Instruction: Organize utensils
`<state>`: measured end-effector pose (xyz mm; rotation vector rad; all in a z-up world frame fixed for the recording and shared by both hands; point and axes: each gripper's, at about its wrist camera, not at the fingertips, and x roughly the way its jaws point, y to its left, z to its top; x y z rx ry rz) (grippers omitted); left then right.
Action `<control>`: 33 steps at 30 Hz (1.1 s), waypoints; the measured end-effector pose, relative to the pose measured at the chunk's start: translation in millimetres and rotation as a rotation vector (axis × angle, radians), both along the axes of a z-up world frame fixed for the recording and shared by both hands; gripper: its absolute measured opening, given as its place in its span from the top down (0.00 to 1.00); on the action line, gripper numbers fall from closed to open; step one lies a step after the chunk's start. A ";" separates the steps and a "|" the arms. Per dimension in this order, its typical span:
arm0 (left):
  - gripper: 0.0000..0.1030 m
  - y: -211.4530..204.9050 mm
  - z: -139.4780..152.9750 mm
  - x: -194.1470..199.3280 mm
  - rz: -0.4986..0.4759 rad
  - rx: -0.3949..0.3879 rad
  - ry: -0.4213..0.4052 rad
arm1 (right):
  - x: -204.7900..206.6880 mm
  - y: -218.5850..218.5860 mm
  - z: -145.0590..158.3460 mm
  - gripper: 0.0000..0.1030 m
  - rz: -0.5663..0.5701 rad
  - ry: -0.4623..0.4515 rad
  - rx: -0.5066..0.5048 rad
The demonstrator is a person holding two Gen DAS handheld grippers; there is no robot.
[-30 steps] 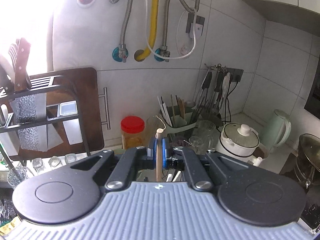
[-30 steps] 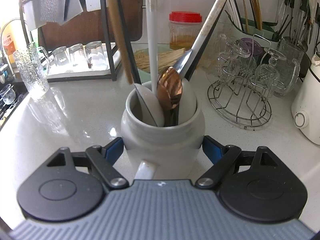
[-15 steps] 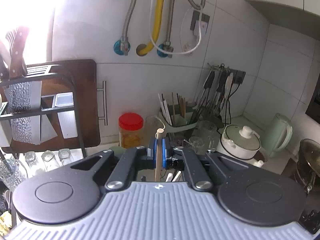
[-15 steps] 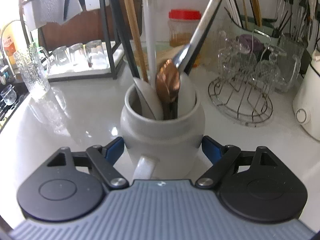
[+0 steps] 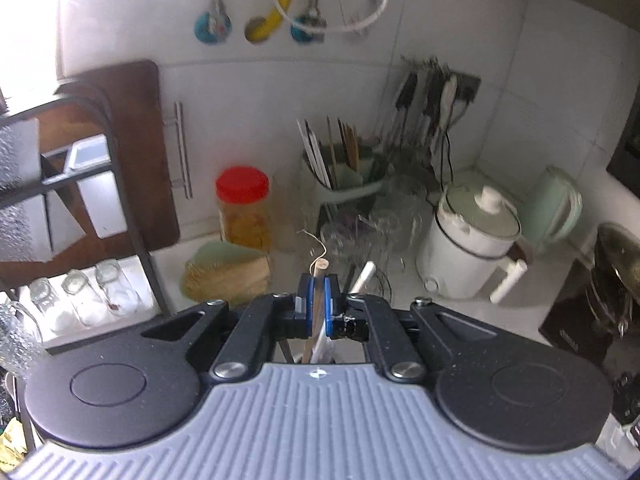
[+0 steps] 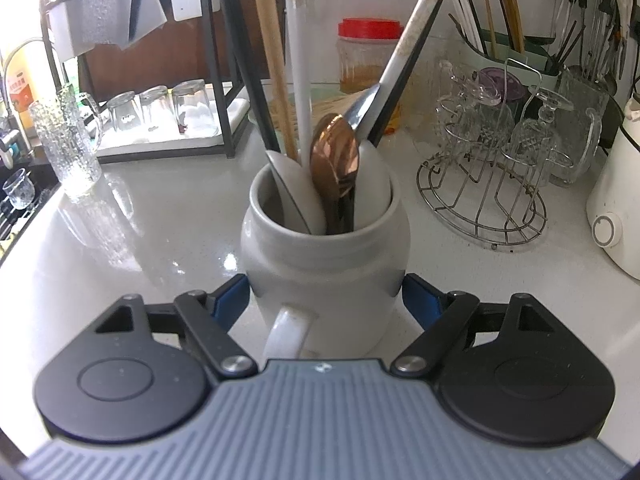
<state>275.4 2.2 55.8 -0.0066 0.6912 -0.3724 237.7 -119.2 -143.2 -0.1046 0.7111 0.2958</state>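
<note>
No readable writing on my gear; orange label on bottle (image 6: 18,88) far left too blurred to read. My left jaws (image 5: 316,312) clenched on wooden handle (image 5: 317,300), long axis near upright, string-looped end pointing up. My right jaws (image 6: 325,304) spread either side of grey ceramic jar (image 6: 326,248) on tabletop (image 6: 120,232), pads at its sides; contact unclear. Copper spoon (image 6: 334,160) stands bowl-up inside jar.

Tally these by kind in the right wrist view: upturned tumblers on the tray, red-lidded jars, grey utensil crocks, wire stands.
Upturned tumblers: 3
Red-lidded jar: 1
Grey utensil crock: 1
Wire stand: 1
Total: 6
</note>
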 end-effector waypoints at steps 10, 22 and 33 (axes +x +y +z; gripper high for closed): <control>1.00 -4.9 -33.0 21.4 -0.074 0.024 0.168 | 3.6 0.5 0.4 0.17 0.011 0.004 -0.001; 0.99 -5.5 -55.6 28.0 -0.072 0.047 0.211 | 9.4 5.3 -1.7 0.17 0.007 -0.014 0.004; 0.52 28.8 -55.1 13.3 -0.038 0.009 0.191 | 12.0 6.8 -1.0 0.17 -0.001 0.002 0.000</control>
